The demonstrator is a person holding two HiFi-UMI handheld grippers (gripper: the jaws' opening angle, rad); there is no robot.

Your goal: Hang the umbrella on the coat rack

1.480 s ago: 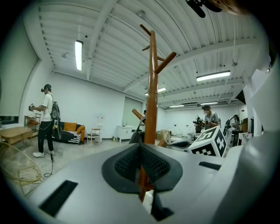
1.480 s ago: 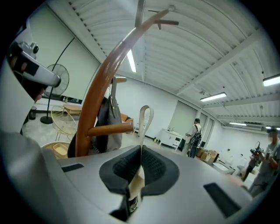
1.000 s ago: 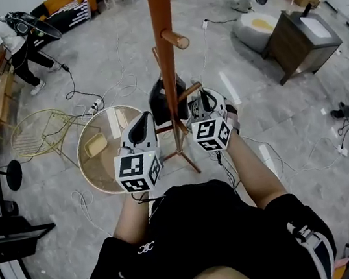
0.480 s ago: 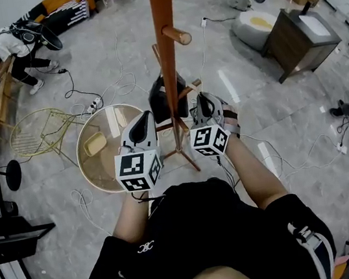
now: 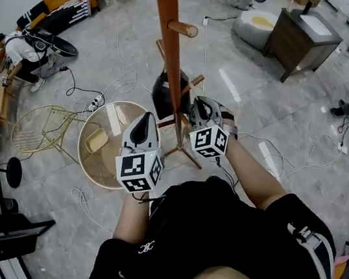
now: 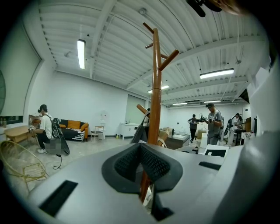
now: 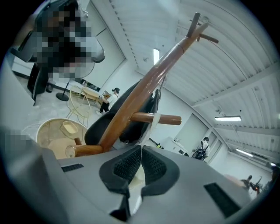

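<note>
**Both claws closed at the coat rack, the right one pinching the umbrella's strap**

From my head, I look steeply down on a grey stone floor point(image 5: 277, 126) strewn with cables. Straight ahead of me stands the tall wooden coat rack point(image 5: 173, 50), its pole rising towards the camera with short pegs angling off it. To the left of its base is a round bench point(image 5: 85, 163) with a pale wooden top and a small yellow block point(image 5: 96, 142) lying on it. Further left stands a gold wire chair point(image 5: 36, 134).

The umbrella point(image 5: 166, 97) is black and folded. It hangs on the far side of the pole, close against it and well above the floor.

I hold both claws up just in front of the pole, one on each side. My left claw point(image 6: 141, 146) is pressed together with nothing between its pads, and the pole shows right behind it. My right claw point(image 7: 141, 151) is also pressed together, pinching a thin pale strap point(image 7: 151, 127). The strap runs up from the pads to a horizontal peg point(image 7: 166, 118), with the umbrella's dark bulk just behind the pole there.
</note>
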